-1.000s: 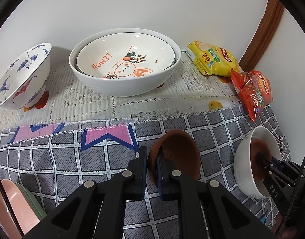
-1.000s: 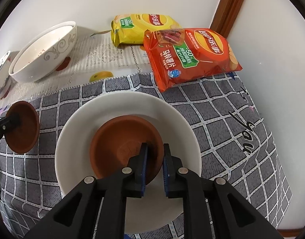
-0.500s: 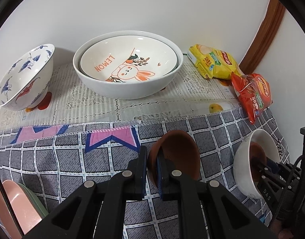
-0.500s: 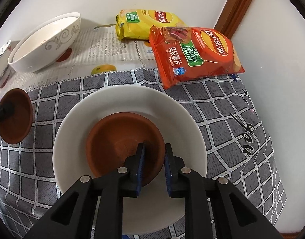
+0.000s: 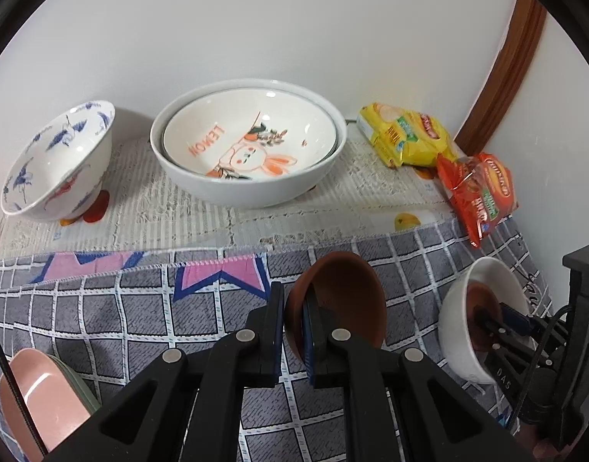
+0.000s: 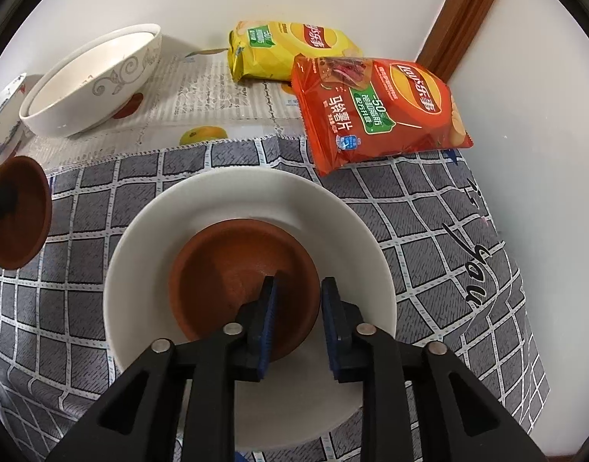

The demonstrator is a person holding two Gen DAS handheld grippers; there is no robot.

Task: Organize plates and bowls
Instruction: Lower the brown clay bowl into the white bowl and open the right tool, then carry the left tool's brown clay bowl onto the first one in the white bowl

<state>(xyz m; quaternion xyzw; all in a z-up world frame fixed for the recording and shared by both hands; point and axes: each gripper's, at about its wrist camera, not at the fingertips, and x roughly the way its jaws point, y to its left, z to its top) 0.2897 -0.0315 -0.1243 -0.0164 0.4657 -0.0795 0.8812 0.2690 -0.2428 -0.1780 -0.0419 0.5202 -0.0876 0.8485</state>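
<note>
My left gripper [image 5: 293,321] is shut on the rim of a brown saucer [image 5: 344,300] and holds it tilted above the checked cloth; the saucer also shows in the right wrist view [image 6: 19,211]. My right gripper [image 6: 297,315] is open, its fingers either side of the near rim of a second brown saucer [image 6: 236,273] that lies in a white plate [image 6: 248,208]. That plate [image 5: 462,331] and the right gripper [image 5: 502,317] show at the right of the left wrist view.
At the back stand a rabbit-print bowl nested in a larger white bowl [image 5: 248,146], a blue-patterned bowl [image 5: 56,165], a yellow chip bag [image 6: 290,50] and a red chip bag [image 6: 379,107]. Pink and green plates [image 5: 40,396] lie at the near left. Walls close the back and right.
My right gripper has opened and let go of the brown saucer in the white plate. My left gripper has held the other saucer and drawn back slightly.
</note>
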